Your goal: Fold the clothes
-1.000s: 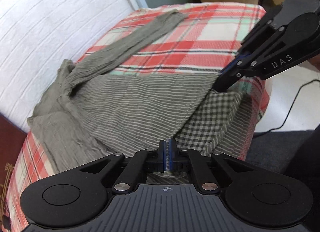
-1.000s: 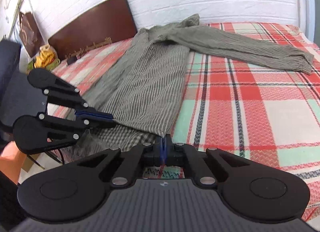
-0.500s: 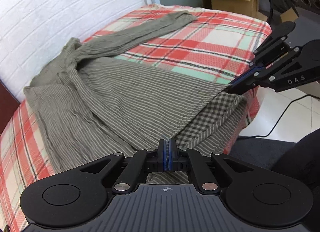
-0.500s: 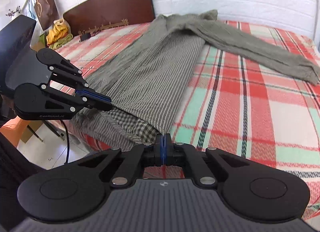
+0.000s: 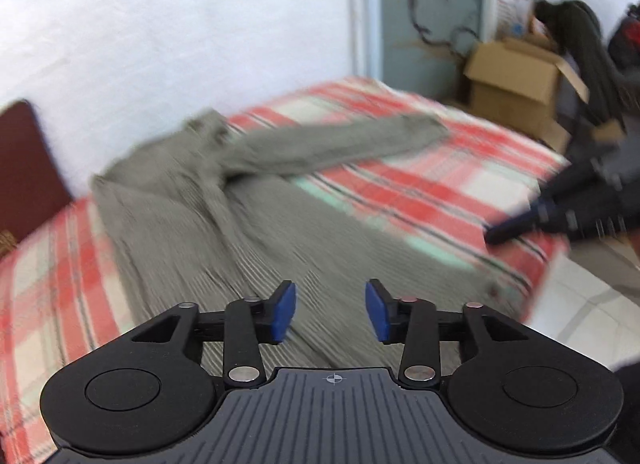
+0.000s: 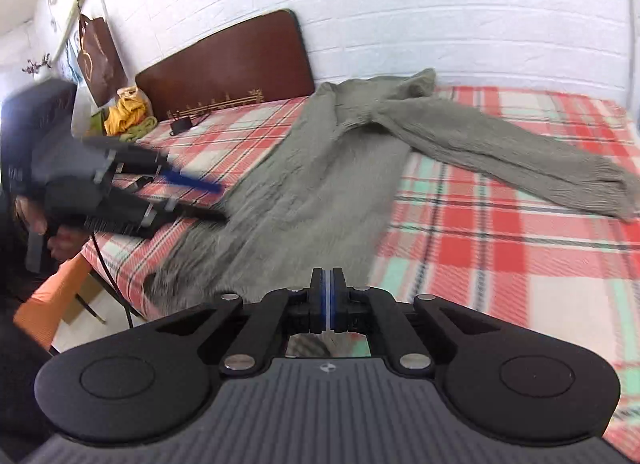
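A grey-green striped long-sleeved garment (image 5: 224, 220) lies on the plaid bed, folded lengthwise, one sleeve (image 5: 340, 144) stretched out to the right. My left gripper (image 5: 330, 314) is open and empty, just above the garment's hem. In the right wrist view the garment (image 6: 320, 184) runs from the hem up to the headboard, its sleeve (image 6: 520, 160) spread right. My right gripper (image 6: 328, 300) has its jaws together at the hem edge; whether cloth is pinched is not visible. The left gripper (image 6: 208, 200) shows there, open beside the garment. The right gripper (image 5: 520, 224) shows blurred in the left view.
The bed has a red, white and mint plaid sheet (image 6: 500, 256), a brown headboard (image 6: 232, 64) and a white brick wall behind. A cardboard box (image 5: 516, 84) stands past the bed. A black cable (image 6: 108, 276) hangs at the bed's edge over a tiled floor.
My left gripper has opened and let go of the hem. Both grippers have moved back and up; the checked underside of the cloth no longer shows. The left view is motion-blurred.
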`<state>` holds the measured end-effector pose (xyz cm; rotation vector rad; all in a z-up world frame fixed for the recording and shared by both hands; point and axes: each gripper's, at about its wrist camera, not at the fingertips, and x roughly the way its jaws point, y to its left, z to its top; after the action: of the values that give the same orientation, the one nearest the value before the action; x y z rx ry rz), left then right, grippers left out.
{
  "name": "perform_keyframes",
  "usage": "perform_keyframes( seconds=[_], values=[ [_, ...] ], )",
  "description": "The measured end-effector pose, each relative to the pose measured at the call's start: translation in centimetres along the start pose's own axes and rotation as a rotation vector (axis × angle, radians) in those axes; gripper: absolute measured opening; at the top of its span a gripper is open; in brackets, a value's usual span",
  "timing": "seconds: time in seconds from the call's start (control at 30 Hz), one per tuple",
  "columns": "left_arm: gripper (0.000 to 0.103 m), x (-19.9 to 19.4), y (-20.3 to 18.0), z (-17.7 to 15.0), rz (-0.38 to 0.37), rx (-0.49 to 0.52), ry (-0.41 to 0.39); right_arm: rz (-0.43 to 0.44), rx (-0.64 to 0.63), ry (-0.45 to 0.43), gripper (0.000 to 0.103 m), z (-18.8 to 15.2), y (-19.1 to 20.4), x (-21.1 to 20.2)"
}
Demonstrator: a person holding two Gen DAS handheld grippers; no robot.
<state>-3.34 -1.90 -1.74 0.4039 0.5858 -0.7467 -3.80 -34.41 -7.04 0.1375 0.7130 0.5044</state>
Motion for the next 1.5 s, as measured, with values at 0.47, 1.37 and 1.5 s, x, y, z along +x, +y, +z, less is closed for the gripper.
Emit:
perform_keyframes(
  seconds=[0.47, 1.37, 1.5],
  values=[
    [0.065, 12.1, 10.0, 11.4, 0.099, -0.277, -0.015, -0.020, 0.134, -0.036, 0.027, 0.7, 0.1, 1.6],
    [0.011, 32.2, 20.2, 18.8, 0.209, -0.475, 0.165, 0.156, 0.335, -0.034, 0.046, 3.1, -0.6, 8.3],
    [0.012, 33.0, 22.3, 17.3, 0.209, -0.529, 0.169, 0.161, 0.328, -0.027, 0.046, 3.1, -0.4, 8.5]
  ],
)
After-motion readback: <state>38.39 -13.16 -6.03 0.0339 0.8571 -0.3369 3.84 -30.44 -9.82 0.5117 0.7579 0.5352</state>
